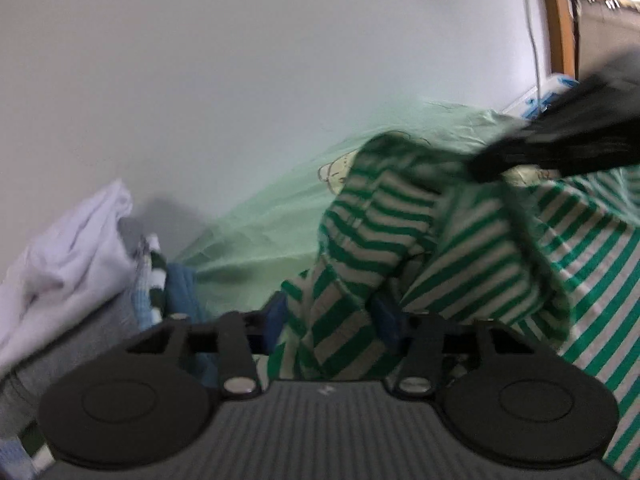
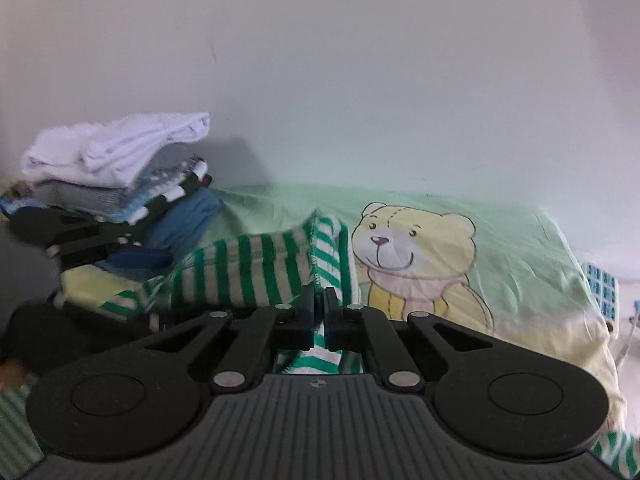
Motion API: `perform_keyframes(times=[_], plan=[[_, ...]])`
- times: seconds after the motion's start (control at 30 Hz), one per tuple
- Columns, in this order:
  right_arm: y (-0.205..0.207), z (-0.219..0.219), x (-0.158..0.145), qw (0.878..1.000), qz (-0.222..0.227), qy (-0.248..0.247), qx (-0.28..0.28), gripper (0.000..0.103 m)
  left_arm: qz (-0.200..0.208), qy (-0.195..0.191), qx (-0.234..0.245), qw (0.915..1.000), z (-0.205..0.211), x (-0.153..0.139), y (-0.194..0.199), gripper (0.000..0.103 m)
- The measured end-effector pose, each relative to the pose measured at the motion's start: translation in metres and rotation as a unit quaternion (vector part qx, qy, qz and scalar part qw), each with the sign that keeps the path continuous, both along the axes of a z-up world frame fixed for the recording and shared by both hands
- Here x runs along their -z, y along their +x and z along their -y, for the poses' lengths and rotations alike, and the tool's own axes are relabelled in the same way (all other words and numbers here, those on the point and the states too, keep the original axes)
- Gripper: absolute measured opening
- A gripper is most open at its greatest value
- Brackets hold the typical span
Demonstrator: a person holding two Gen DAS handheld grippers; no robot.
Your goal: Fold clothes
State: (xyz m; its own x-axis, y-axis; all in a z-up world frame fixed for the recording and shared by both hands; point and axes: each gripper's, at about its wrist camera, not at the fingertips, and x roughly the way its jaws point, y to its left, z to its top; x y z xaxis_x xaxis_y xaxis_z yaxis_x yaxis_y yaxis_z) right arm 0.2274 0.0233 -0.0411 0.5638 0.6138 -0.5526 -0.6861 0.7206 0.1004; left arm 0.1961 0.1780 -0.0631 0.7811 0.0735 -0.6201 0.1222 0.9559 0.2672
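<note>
A green-and-white striped garment (image 1: 480, 248) lies bunched on the bed. In the left wrist view my left gripper (image 1: 332, 314) has its blue pads (image 1: 276, 314) apart, and a fold of the striped cloth hangs in the gap. My right gripper (image 1: 480, 168) comes in from the upper right, black and blurred, with its tip at a raised edge of the garment. In the right wrist view the right gripper (image 2: 319, 308) is shut, with the striped garment (image 2: 256, 276) pinched between its pads. The left gripper (image 2: 152, 259) shows at the left, low beside the cloth.
The bed has a pale green sheet (image 2: 520, 248) with a yellow bear print (image 2: 416, 252). A stack of folded clothes (image 2: 120, 168), white on top, stands at the left against the white wall. A blue-and-white box (image 2: 604, 292) sits at the bed's right end.
</note>
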Motion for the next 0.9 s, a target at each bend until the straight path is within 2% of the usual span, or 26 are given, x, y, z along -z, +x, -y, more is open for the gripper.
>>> perform_keyframes(times=[0.1,0.2,0.27,0.33,0.4,0.47,0.53,0.63,0.67,0.73,0.8,0.83,0.87,0.9], plan=[[-0.018,0.028,-0.002,1.000,-0.004,-0.006,-0.010,0.003,-0.003,-0.024,-0.003,0.9997,-0.010,-0.003,-0.007,0.045],[-0.035,0.040,0.008,0.999,0.000,-0.041,-0.026,0.003,-0.002,0.007,0.011,0.9999,-0.002,-0.002,-0.015,0.046],[-0.044,0.041,0.017,0.997,0.009,-0.069,-0.032,0.001,0.012,0.038,0.025,0.9989,0.012,-0.008,-0.017,0.050],[-0.053,0.042,0.026,0.994,0.019,-0.097,-0.039,0.001,0.036,0.061,0.045,0.9965,0.029,-0.018,-0.016,0.073],[-0.055,0.042,0.027,0.995,0.023,-0.093,-0.035,0.001,0.058,0.093,0.075,0.9911,0.048,-0.022,-0.009,0.083],[-0.055,0.043,0.026,0.995,0.028,-0.090,-0.033,0.001,0.053,0.114,0.103,0.9867,0.064,-0.021,0.005,0.081],[-0.057,0.044,0.024,0.995,0.033,-0.088,-0.033,0.001,0.027,0.114,0.116,0.9863,0.073,-0.014,0.026,0.070],[-0.060,0.046,0.026,0.994,0.044,-0.095,-0.040,0.001,-0.017,0.101,0.127,0.9865,0.077,0.001,0.053,0.068],[-0.062,0.047,0.027,0.993,0.046,-0.099,-0.043,0.001,-0.024,0.095,0.126,0.9872,0.076,0.004,0.058,0.061],[-0.065,0.049,0.029,0.992,0.051,-0.107,-0.048,0.001,-0.039,0.071,0.115,0.9901,0.073,0.006,0.062,0.015],[-0.069,0.050,0.029,0.990,0.069,-0.120,-0.039,0.002,-0.039,0.045,0.102,0.9930,0.069,0.002,0.058,0.012],[-0.073,0.052,0.025,0.989,0.085,-0.113,-0.033,0.014,-0.019,0.054,0.094,0.9939,0.069,-0.002,0.049,0.012],[-0.077,0.053,0.021,0.989,0.100,-0.107,-0.026,0.033,0.003,0.070,0.085,0.9939,0.071,-0.003,0.040,0.012],[-0.081,0.054,0.016,0.988,0.116,-0.101,-0.020,0.043,0.017,0.079,0.076,0.9939,0.072,-0.006,0.032,0.012]])
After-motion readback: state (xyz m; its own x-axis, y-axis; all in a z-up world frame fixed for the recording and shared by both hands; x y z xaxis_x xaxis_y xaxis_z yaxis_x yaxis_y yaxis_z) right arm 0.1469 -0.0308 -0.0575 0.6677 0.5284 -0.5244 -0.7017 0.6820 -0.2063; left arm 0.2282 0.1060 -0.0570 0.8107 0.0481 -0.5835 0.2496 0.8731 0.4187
